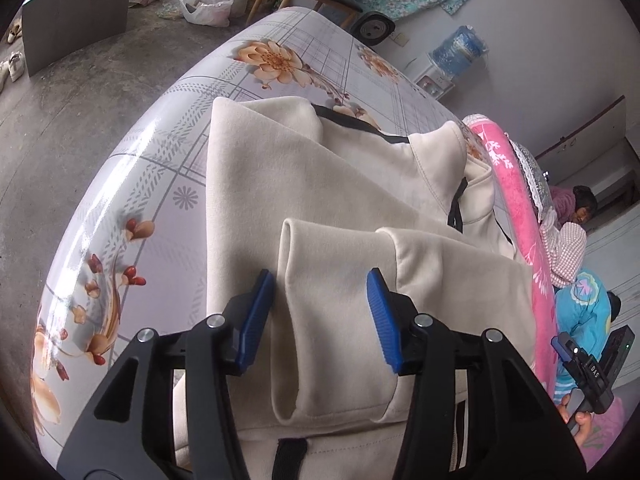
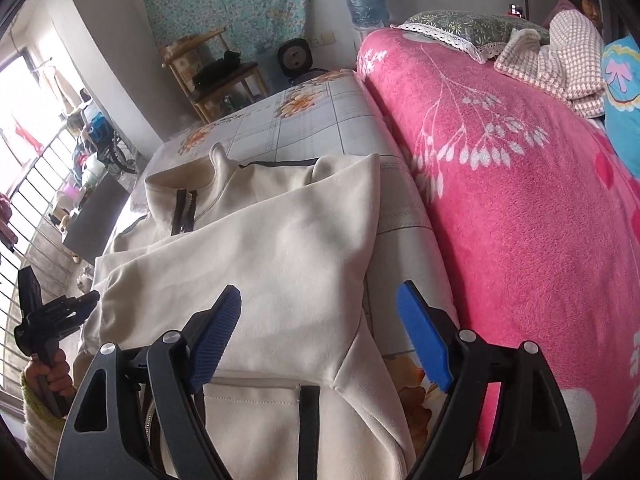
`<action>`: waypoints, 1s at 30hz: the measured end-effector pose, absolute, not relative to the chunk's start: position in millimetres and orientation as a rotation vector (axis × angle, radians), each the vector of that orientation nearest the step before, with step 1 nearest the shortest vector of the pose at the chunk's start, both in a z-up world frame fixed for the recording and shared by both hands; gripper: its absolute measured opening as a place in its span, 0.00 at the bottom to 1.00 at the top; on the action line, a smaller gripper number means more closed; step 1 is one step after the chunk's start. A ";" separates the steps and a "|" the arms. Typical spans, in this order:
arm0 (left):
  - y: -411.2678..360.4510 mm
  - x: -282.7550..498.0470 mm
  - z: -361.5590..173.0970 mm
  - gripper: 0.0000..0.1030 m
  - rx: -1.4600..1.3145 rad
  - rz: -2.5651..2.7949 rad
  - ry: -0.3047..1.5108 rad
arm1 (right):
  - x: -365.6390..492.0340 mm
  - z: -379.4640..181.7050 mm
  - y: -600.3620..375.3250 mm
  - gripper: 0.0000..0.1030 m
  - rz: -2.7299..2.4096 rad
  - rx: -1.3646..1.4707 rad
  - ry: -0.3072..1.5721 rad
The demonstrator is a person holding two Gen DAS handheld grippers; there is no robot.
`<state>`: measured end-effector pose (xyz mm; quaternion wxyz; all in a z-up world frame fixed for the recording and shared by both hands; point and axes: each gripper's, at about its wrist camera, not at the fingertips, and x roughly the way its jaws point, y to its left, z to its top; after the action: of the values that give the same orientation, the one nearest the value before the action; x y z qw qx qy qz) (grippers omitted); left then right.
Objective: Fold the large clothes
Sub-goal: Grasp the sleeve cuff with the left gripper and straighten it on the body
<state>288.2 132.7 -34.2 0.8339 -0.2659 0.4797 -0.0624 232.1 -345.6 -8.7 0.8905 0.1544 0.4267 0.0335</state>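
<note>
A floral-covered counter [image 1: 288,40] is carrying a cream jacket [image 1: 320,184], lying along the edge beside a pink bed [image 2: 520,200]. The left gripper [image 1: 320,316] is hovering part-open astride its folded sleeve [image 1: 336,320]; the right gripper [image 2: 320,340] is hanging wide, gripping nothing.

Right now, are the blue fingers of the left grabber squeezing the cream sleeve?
Apart. The left wrist view shows the left gripper open over the folded sleeve, with cream cloth visible between each blue pad and the sleeve's edges.
</note>
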 end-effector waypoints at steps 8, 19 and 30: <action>109.3 287.2 -2.1 0.04 -0.309 -0.108 0.925 | 244.0 -10.0 -347.9 0.76 0.032 0.287 0.889; 96.4 283.1 1.9 0.04 -0.055 -0.044 0.873 | 298.7 -24.2 -345.9 0.52 -0.024 0.203 0.914; 100.2 286.9 -14.9 0.05 -0.103 -0.048 0.886 | 327.4 -35.2 -339.8 0.06 -0.038 0.061 0.938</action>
<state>286.9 100.2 -14.9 0.9019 -0.0498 0.4284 -0.0232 327.4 -339.8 -35.2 0.8915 0.0294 0.4517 -0.0181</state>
